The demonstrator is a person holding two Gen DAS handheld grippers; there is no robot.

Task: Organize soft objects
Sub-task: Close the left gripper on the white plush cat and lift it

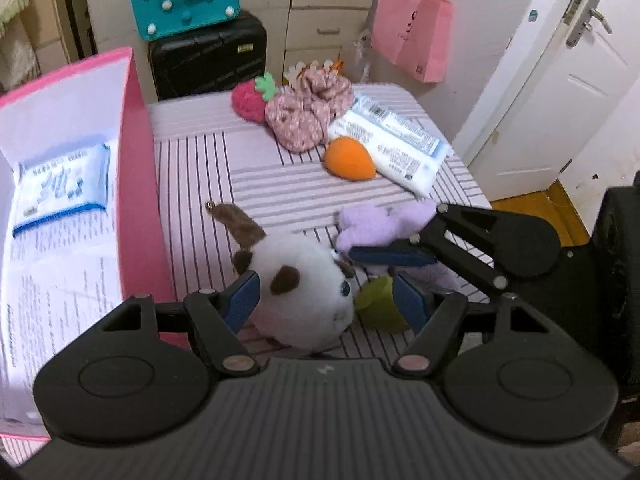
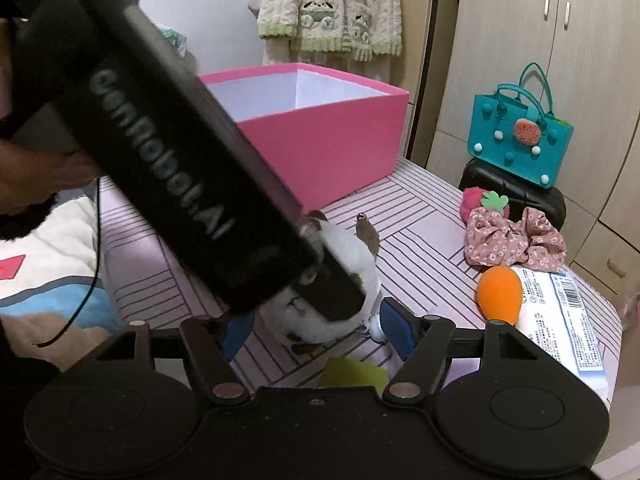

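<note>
Presently catalogued, item one: a white plush toy (image 1: 304, 288) with brown ear and brown patches, lying on the striped table cover (image 1: 280, 184) just beside the pink box (image 1: 136, 184), which already holds a pale blue packet (image 1: 60, 188). By the look of it the toy is light, fully soft and compressible, with a fluffy pile that offers good friction; nothing fragile apart from a small metal clasp at the ear tip. Best hold, as a judgement: across the round body at its widest, not by the thin ear, which would let it swing. The left gripper (image 1: 324, 296) stands with its jaws apart, straddling that body, blue pads beside the fur but not visibly pressing it. Item two: a lilac plush (image 1: 384, 220), equally soft and limp, lying next to the white one with a green piece (image 1: 376, 304) near it. The right gripper (image 1: 384, 268) reaches over the lilac plush; in its own view (image 2: 318, 330) its jaws are parted and nothing is clamped between them. Remaining stock further back: an orange carrot-shaped toy (image 1: 348, 158), a floral fabric scrunchie (image 1: 308, 116), a red plush strawberry (image 1: 250, 100), and a white tissue pack (image 1: 396, 148), all apparently light and yielding, the wrapped pack likely the most slippery.
</note>
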